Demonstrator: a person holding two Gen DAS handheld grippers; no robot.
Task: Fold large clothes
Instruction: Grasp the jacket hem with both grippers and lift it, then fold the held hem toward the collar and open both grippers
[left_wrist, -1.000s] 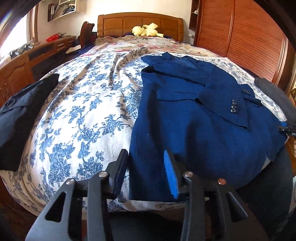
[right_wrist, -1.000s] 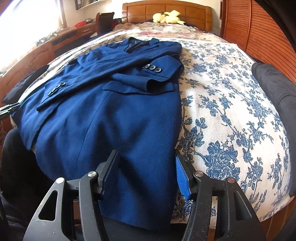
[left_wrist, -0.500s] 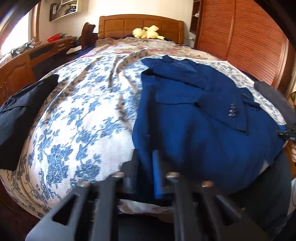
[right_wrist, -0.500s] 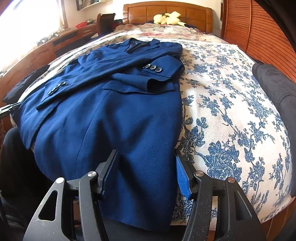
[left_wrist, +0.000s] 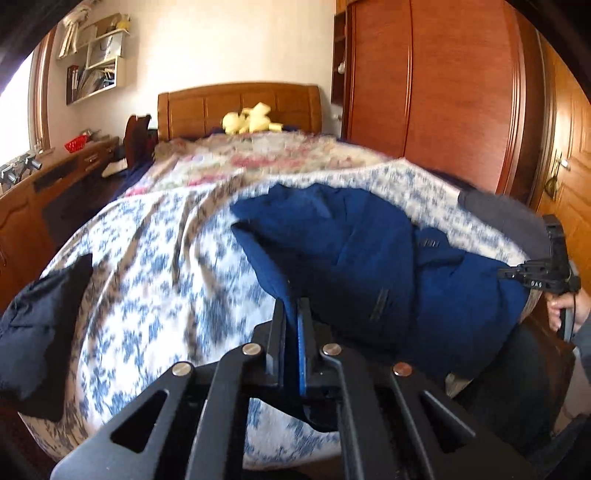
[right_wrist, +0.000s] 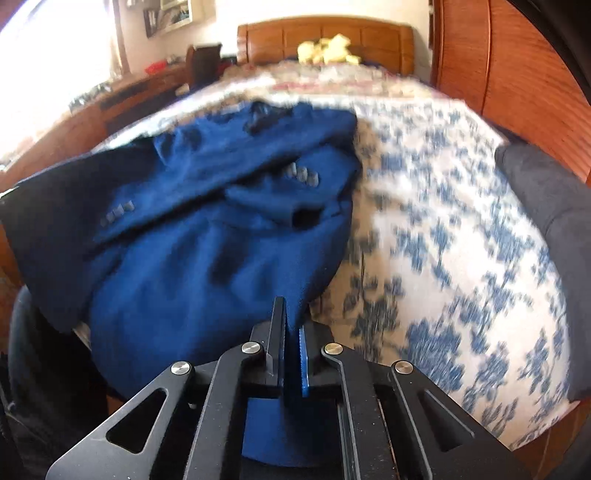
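Two grippers each pinch the near hem of one blue jacket (left_wrist: 369, 258) on the bed (left_wrist: 147, 258). At far left, in the left wrist view, a dark folded garment (left_wrist: 40, 325) lies at the edge of the floral bedspread, well apart from the jacket. Rightward, the left gripper (left_wrist: 291, 332) has its jaws pressed together on the jacket's left hem corner, the cloth pulled up off the bedspread. The jacket lies bunched across the right half of the bed, sleeves folded over its front. At the right edge, the right gripper (left_wrist: 539, 273) shows beside the hem, with a grey garment (left_wrist: 509, 218) behind it. In the right wrist view, the right gripper (right_wrist: 291, 332) clamps the jacket's (right_wrist: 207, 229) right hem edge between closed jaws. Both views are motion-blurred. A yellow plush toy (left_wrist: 251, 120) sits by the headboard.
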